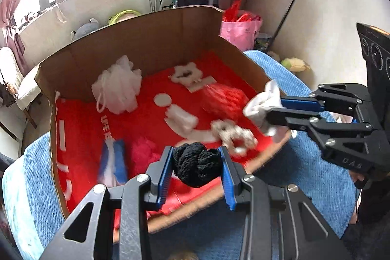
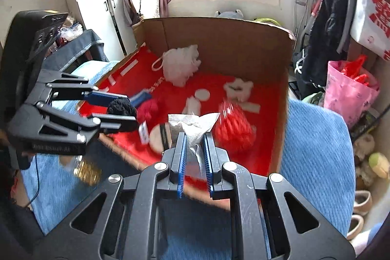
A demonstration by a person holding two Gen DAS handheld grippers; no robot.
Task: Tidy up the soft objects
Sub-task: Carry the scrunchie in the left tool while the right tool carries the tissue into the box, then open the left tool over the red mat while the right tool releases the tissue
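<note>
Two tools, each clamped on a soft item, over one open cardboard box.

Left tool [image 1: 196, 162] grips a black knit ball [image 1: 197, 166] above the box's near edge; right tool [image 2: 195, 150] pinches a white cloth [image 2: 193, 130] at the box's right rim. Cardboard box [image 1: 146, 35], lined in red, sits on a blue blanket [image 1: 304, 162] and holds a white mesh pouf [image 1: 118, 89], a red mesh pouf [image 1: 224, 99], a pink fluffy piece [image 1: 143, 152], white scrunchies [image 1: 231, 135] and a blue-and-white item [image 1: 113, 160].
</note>
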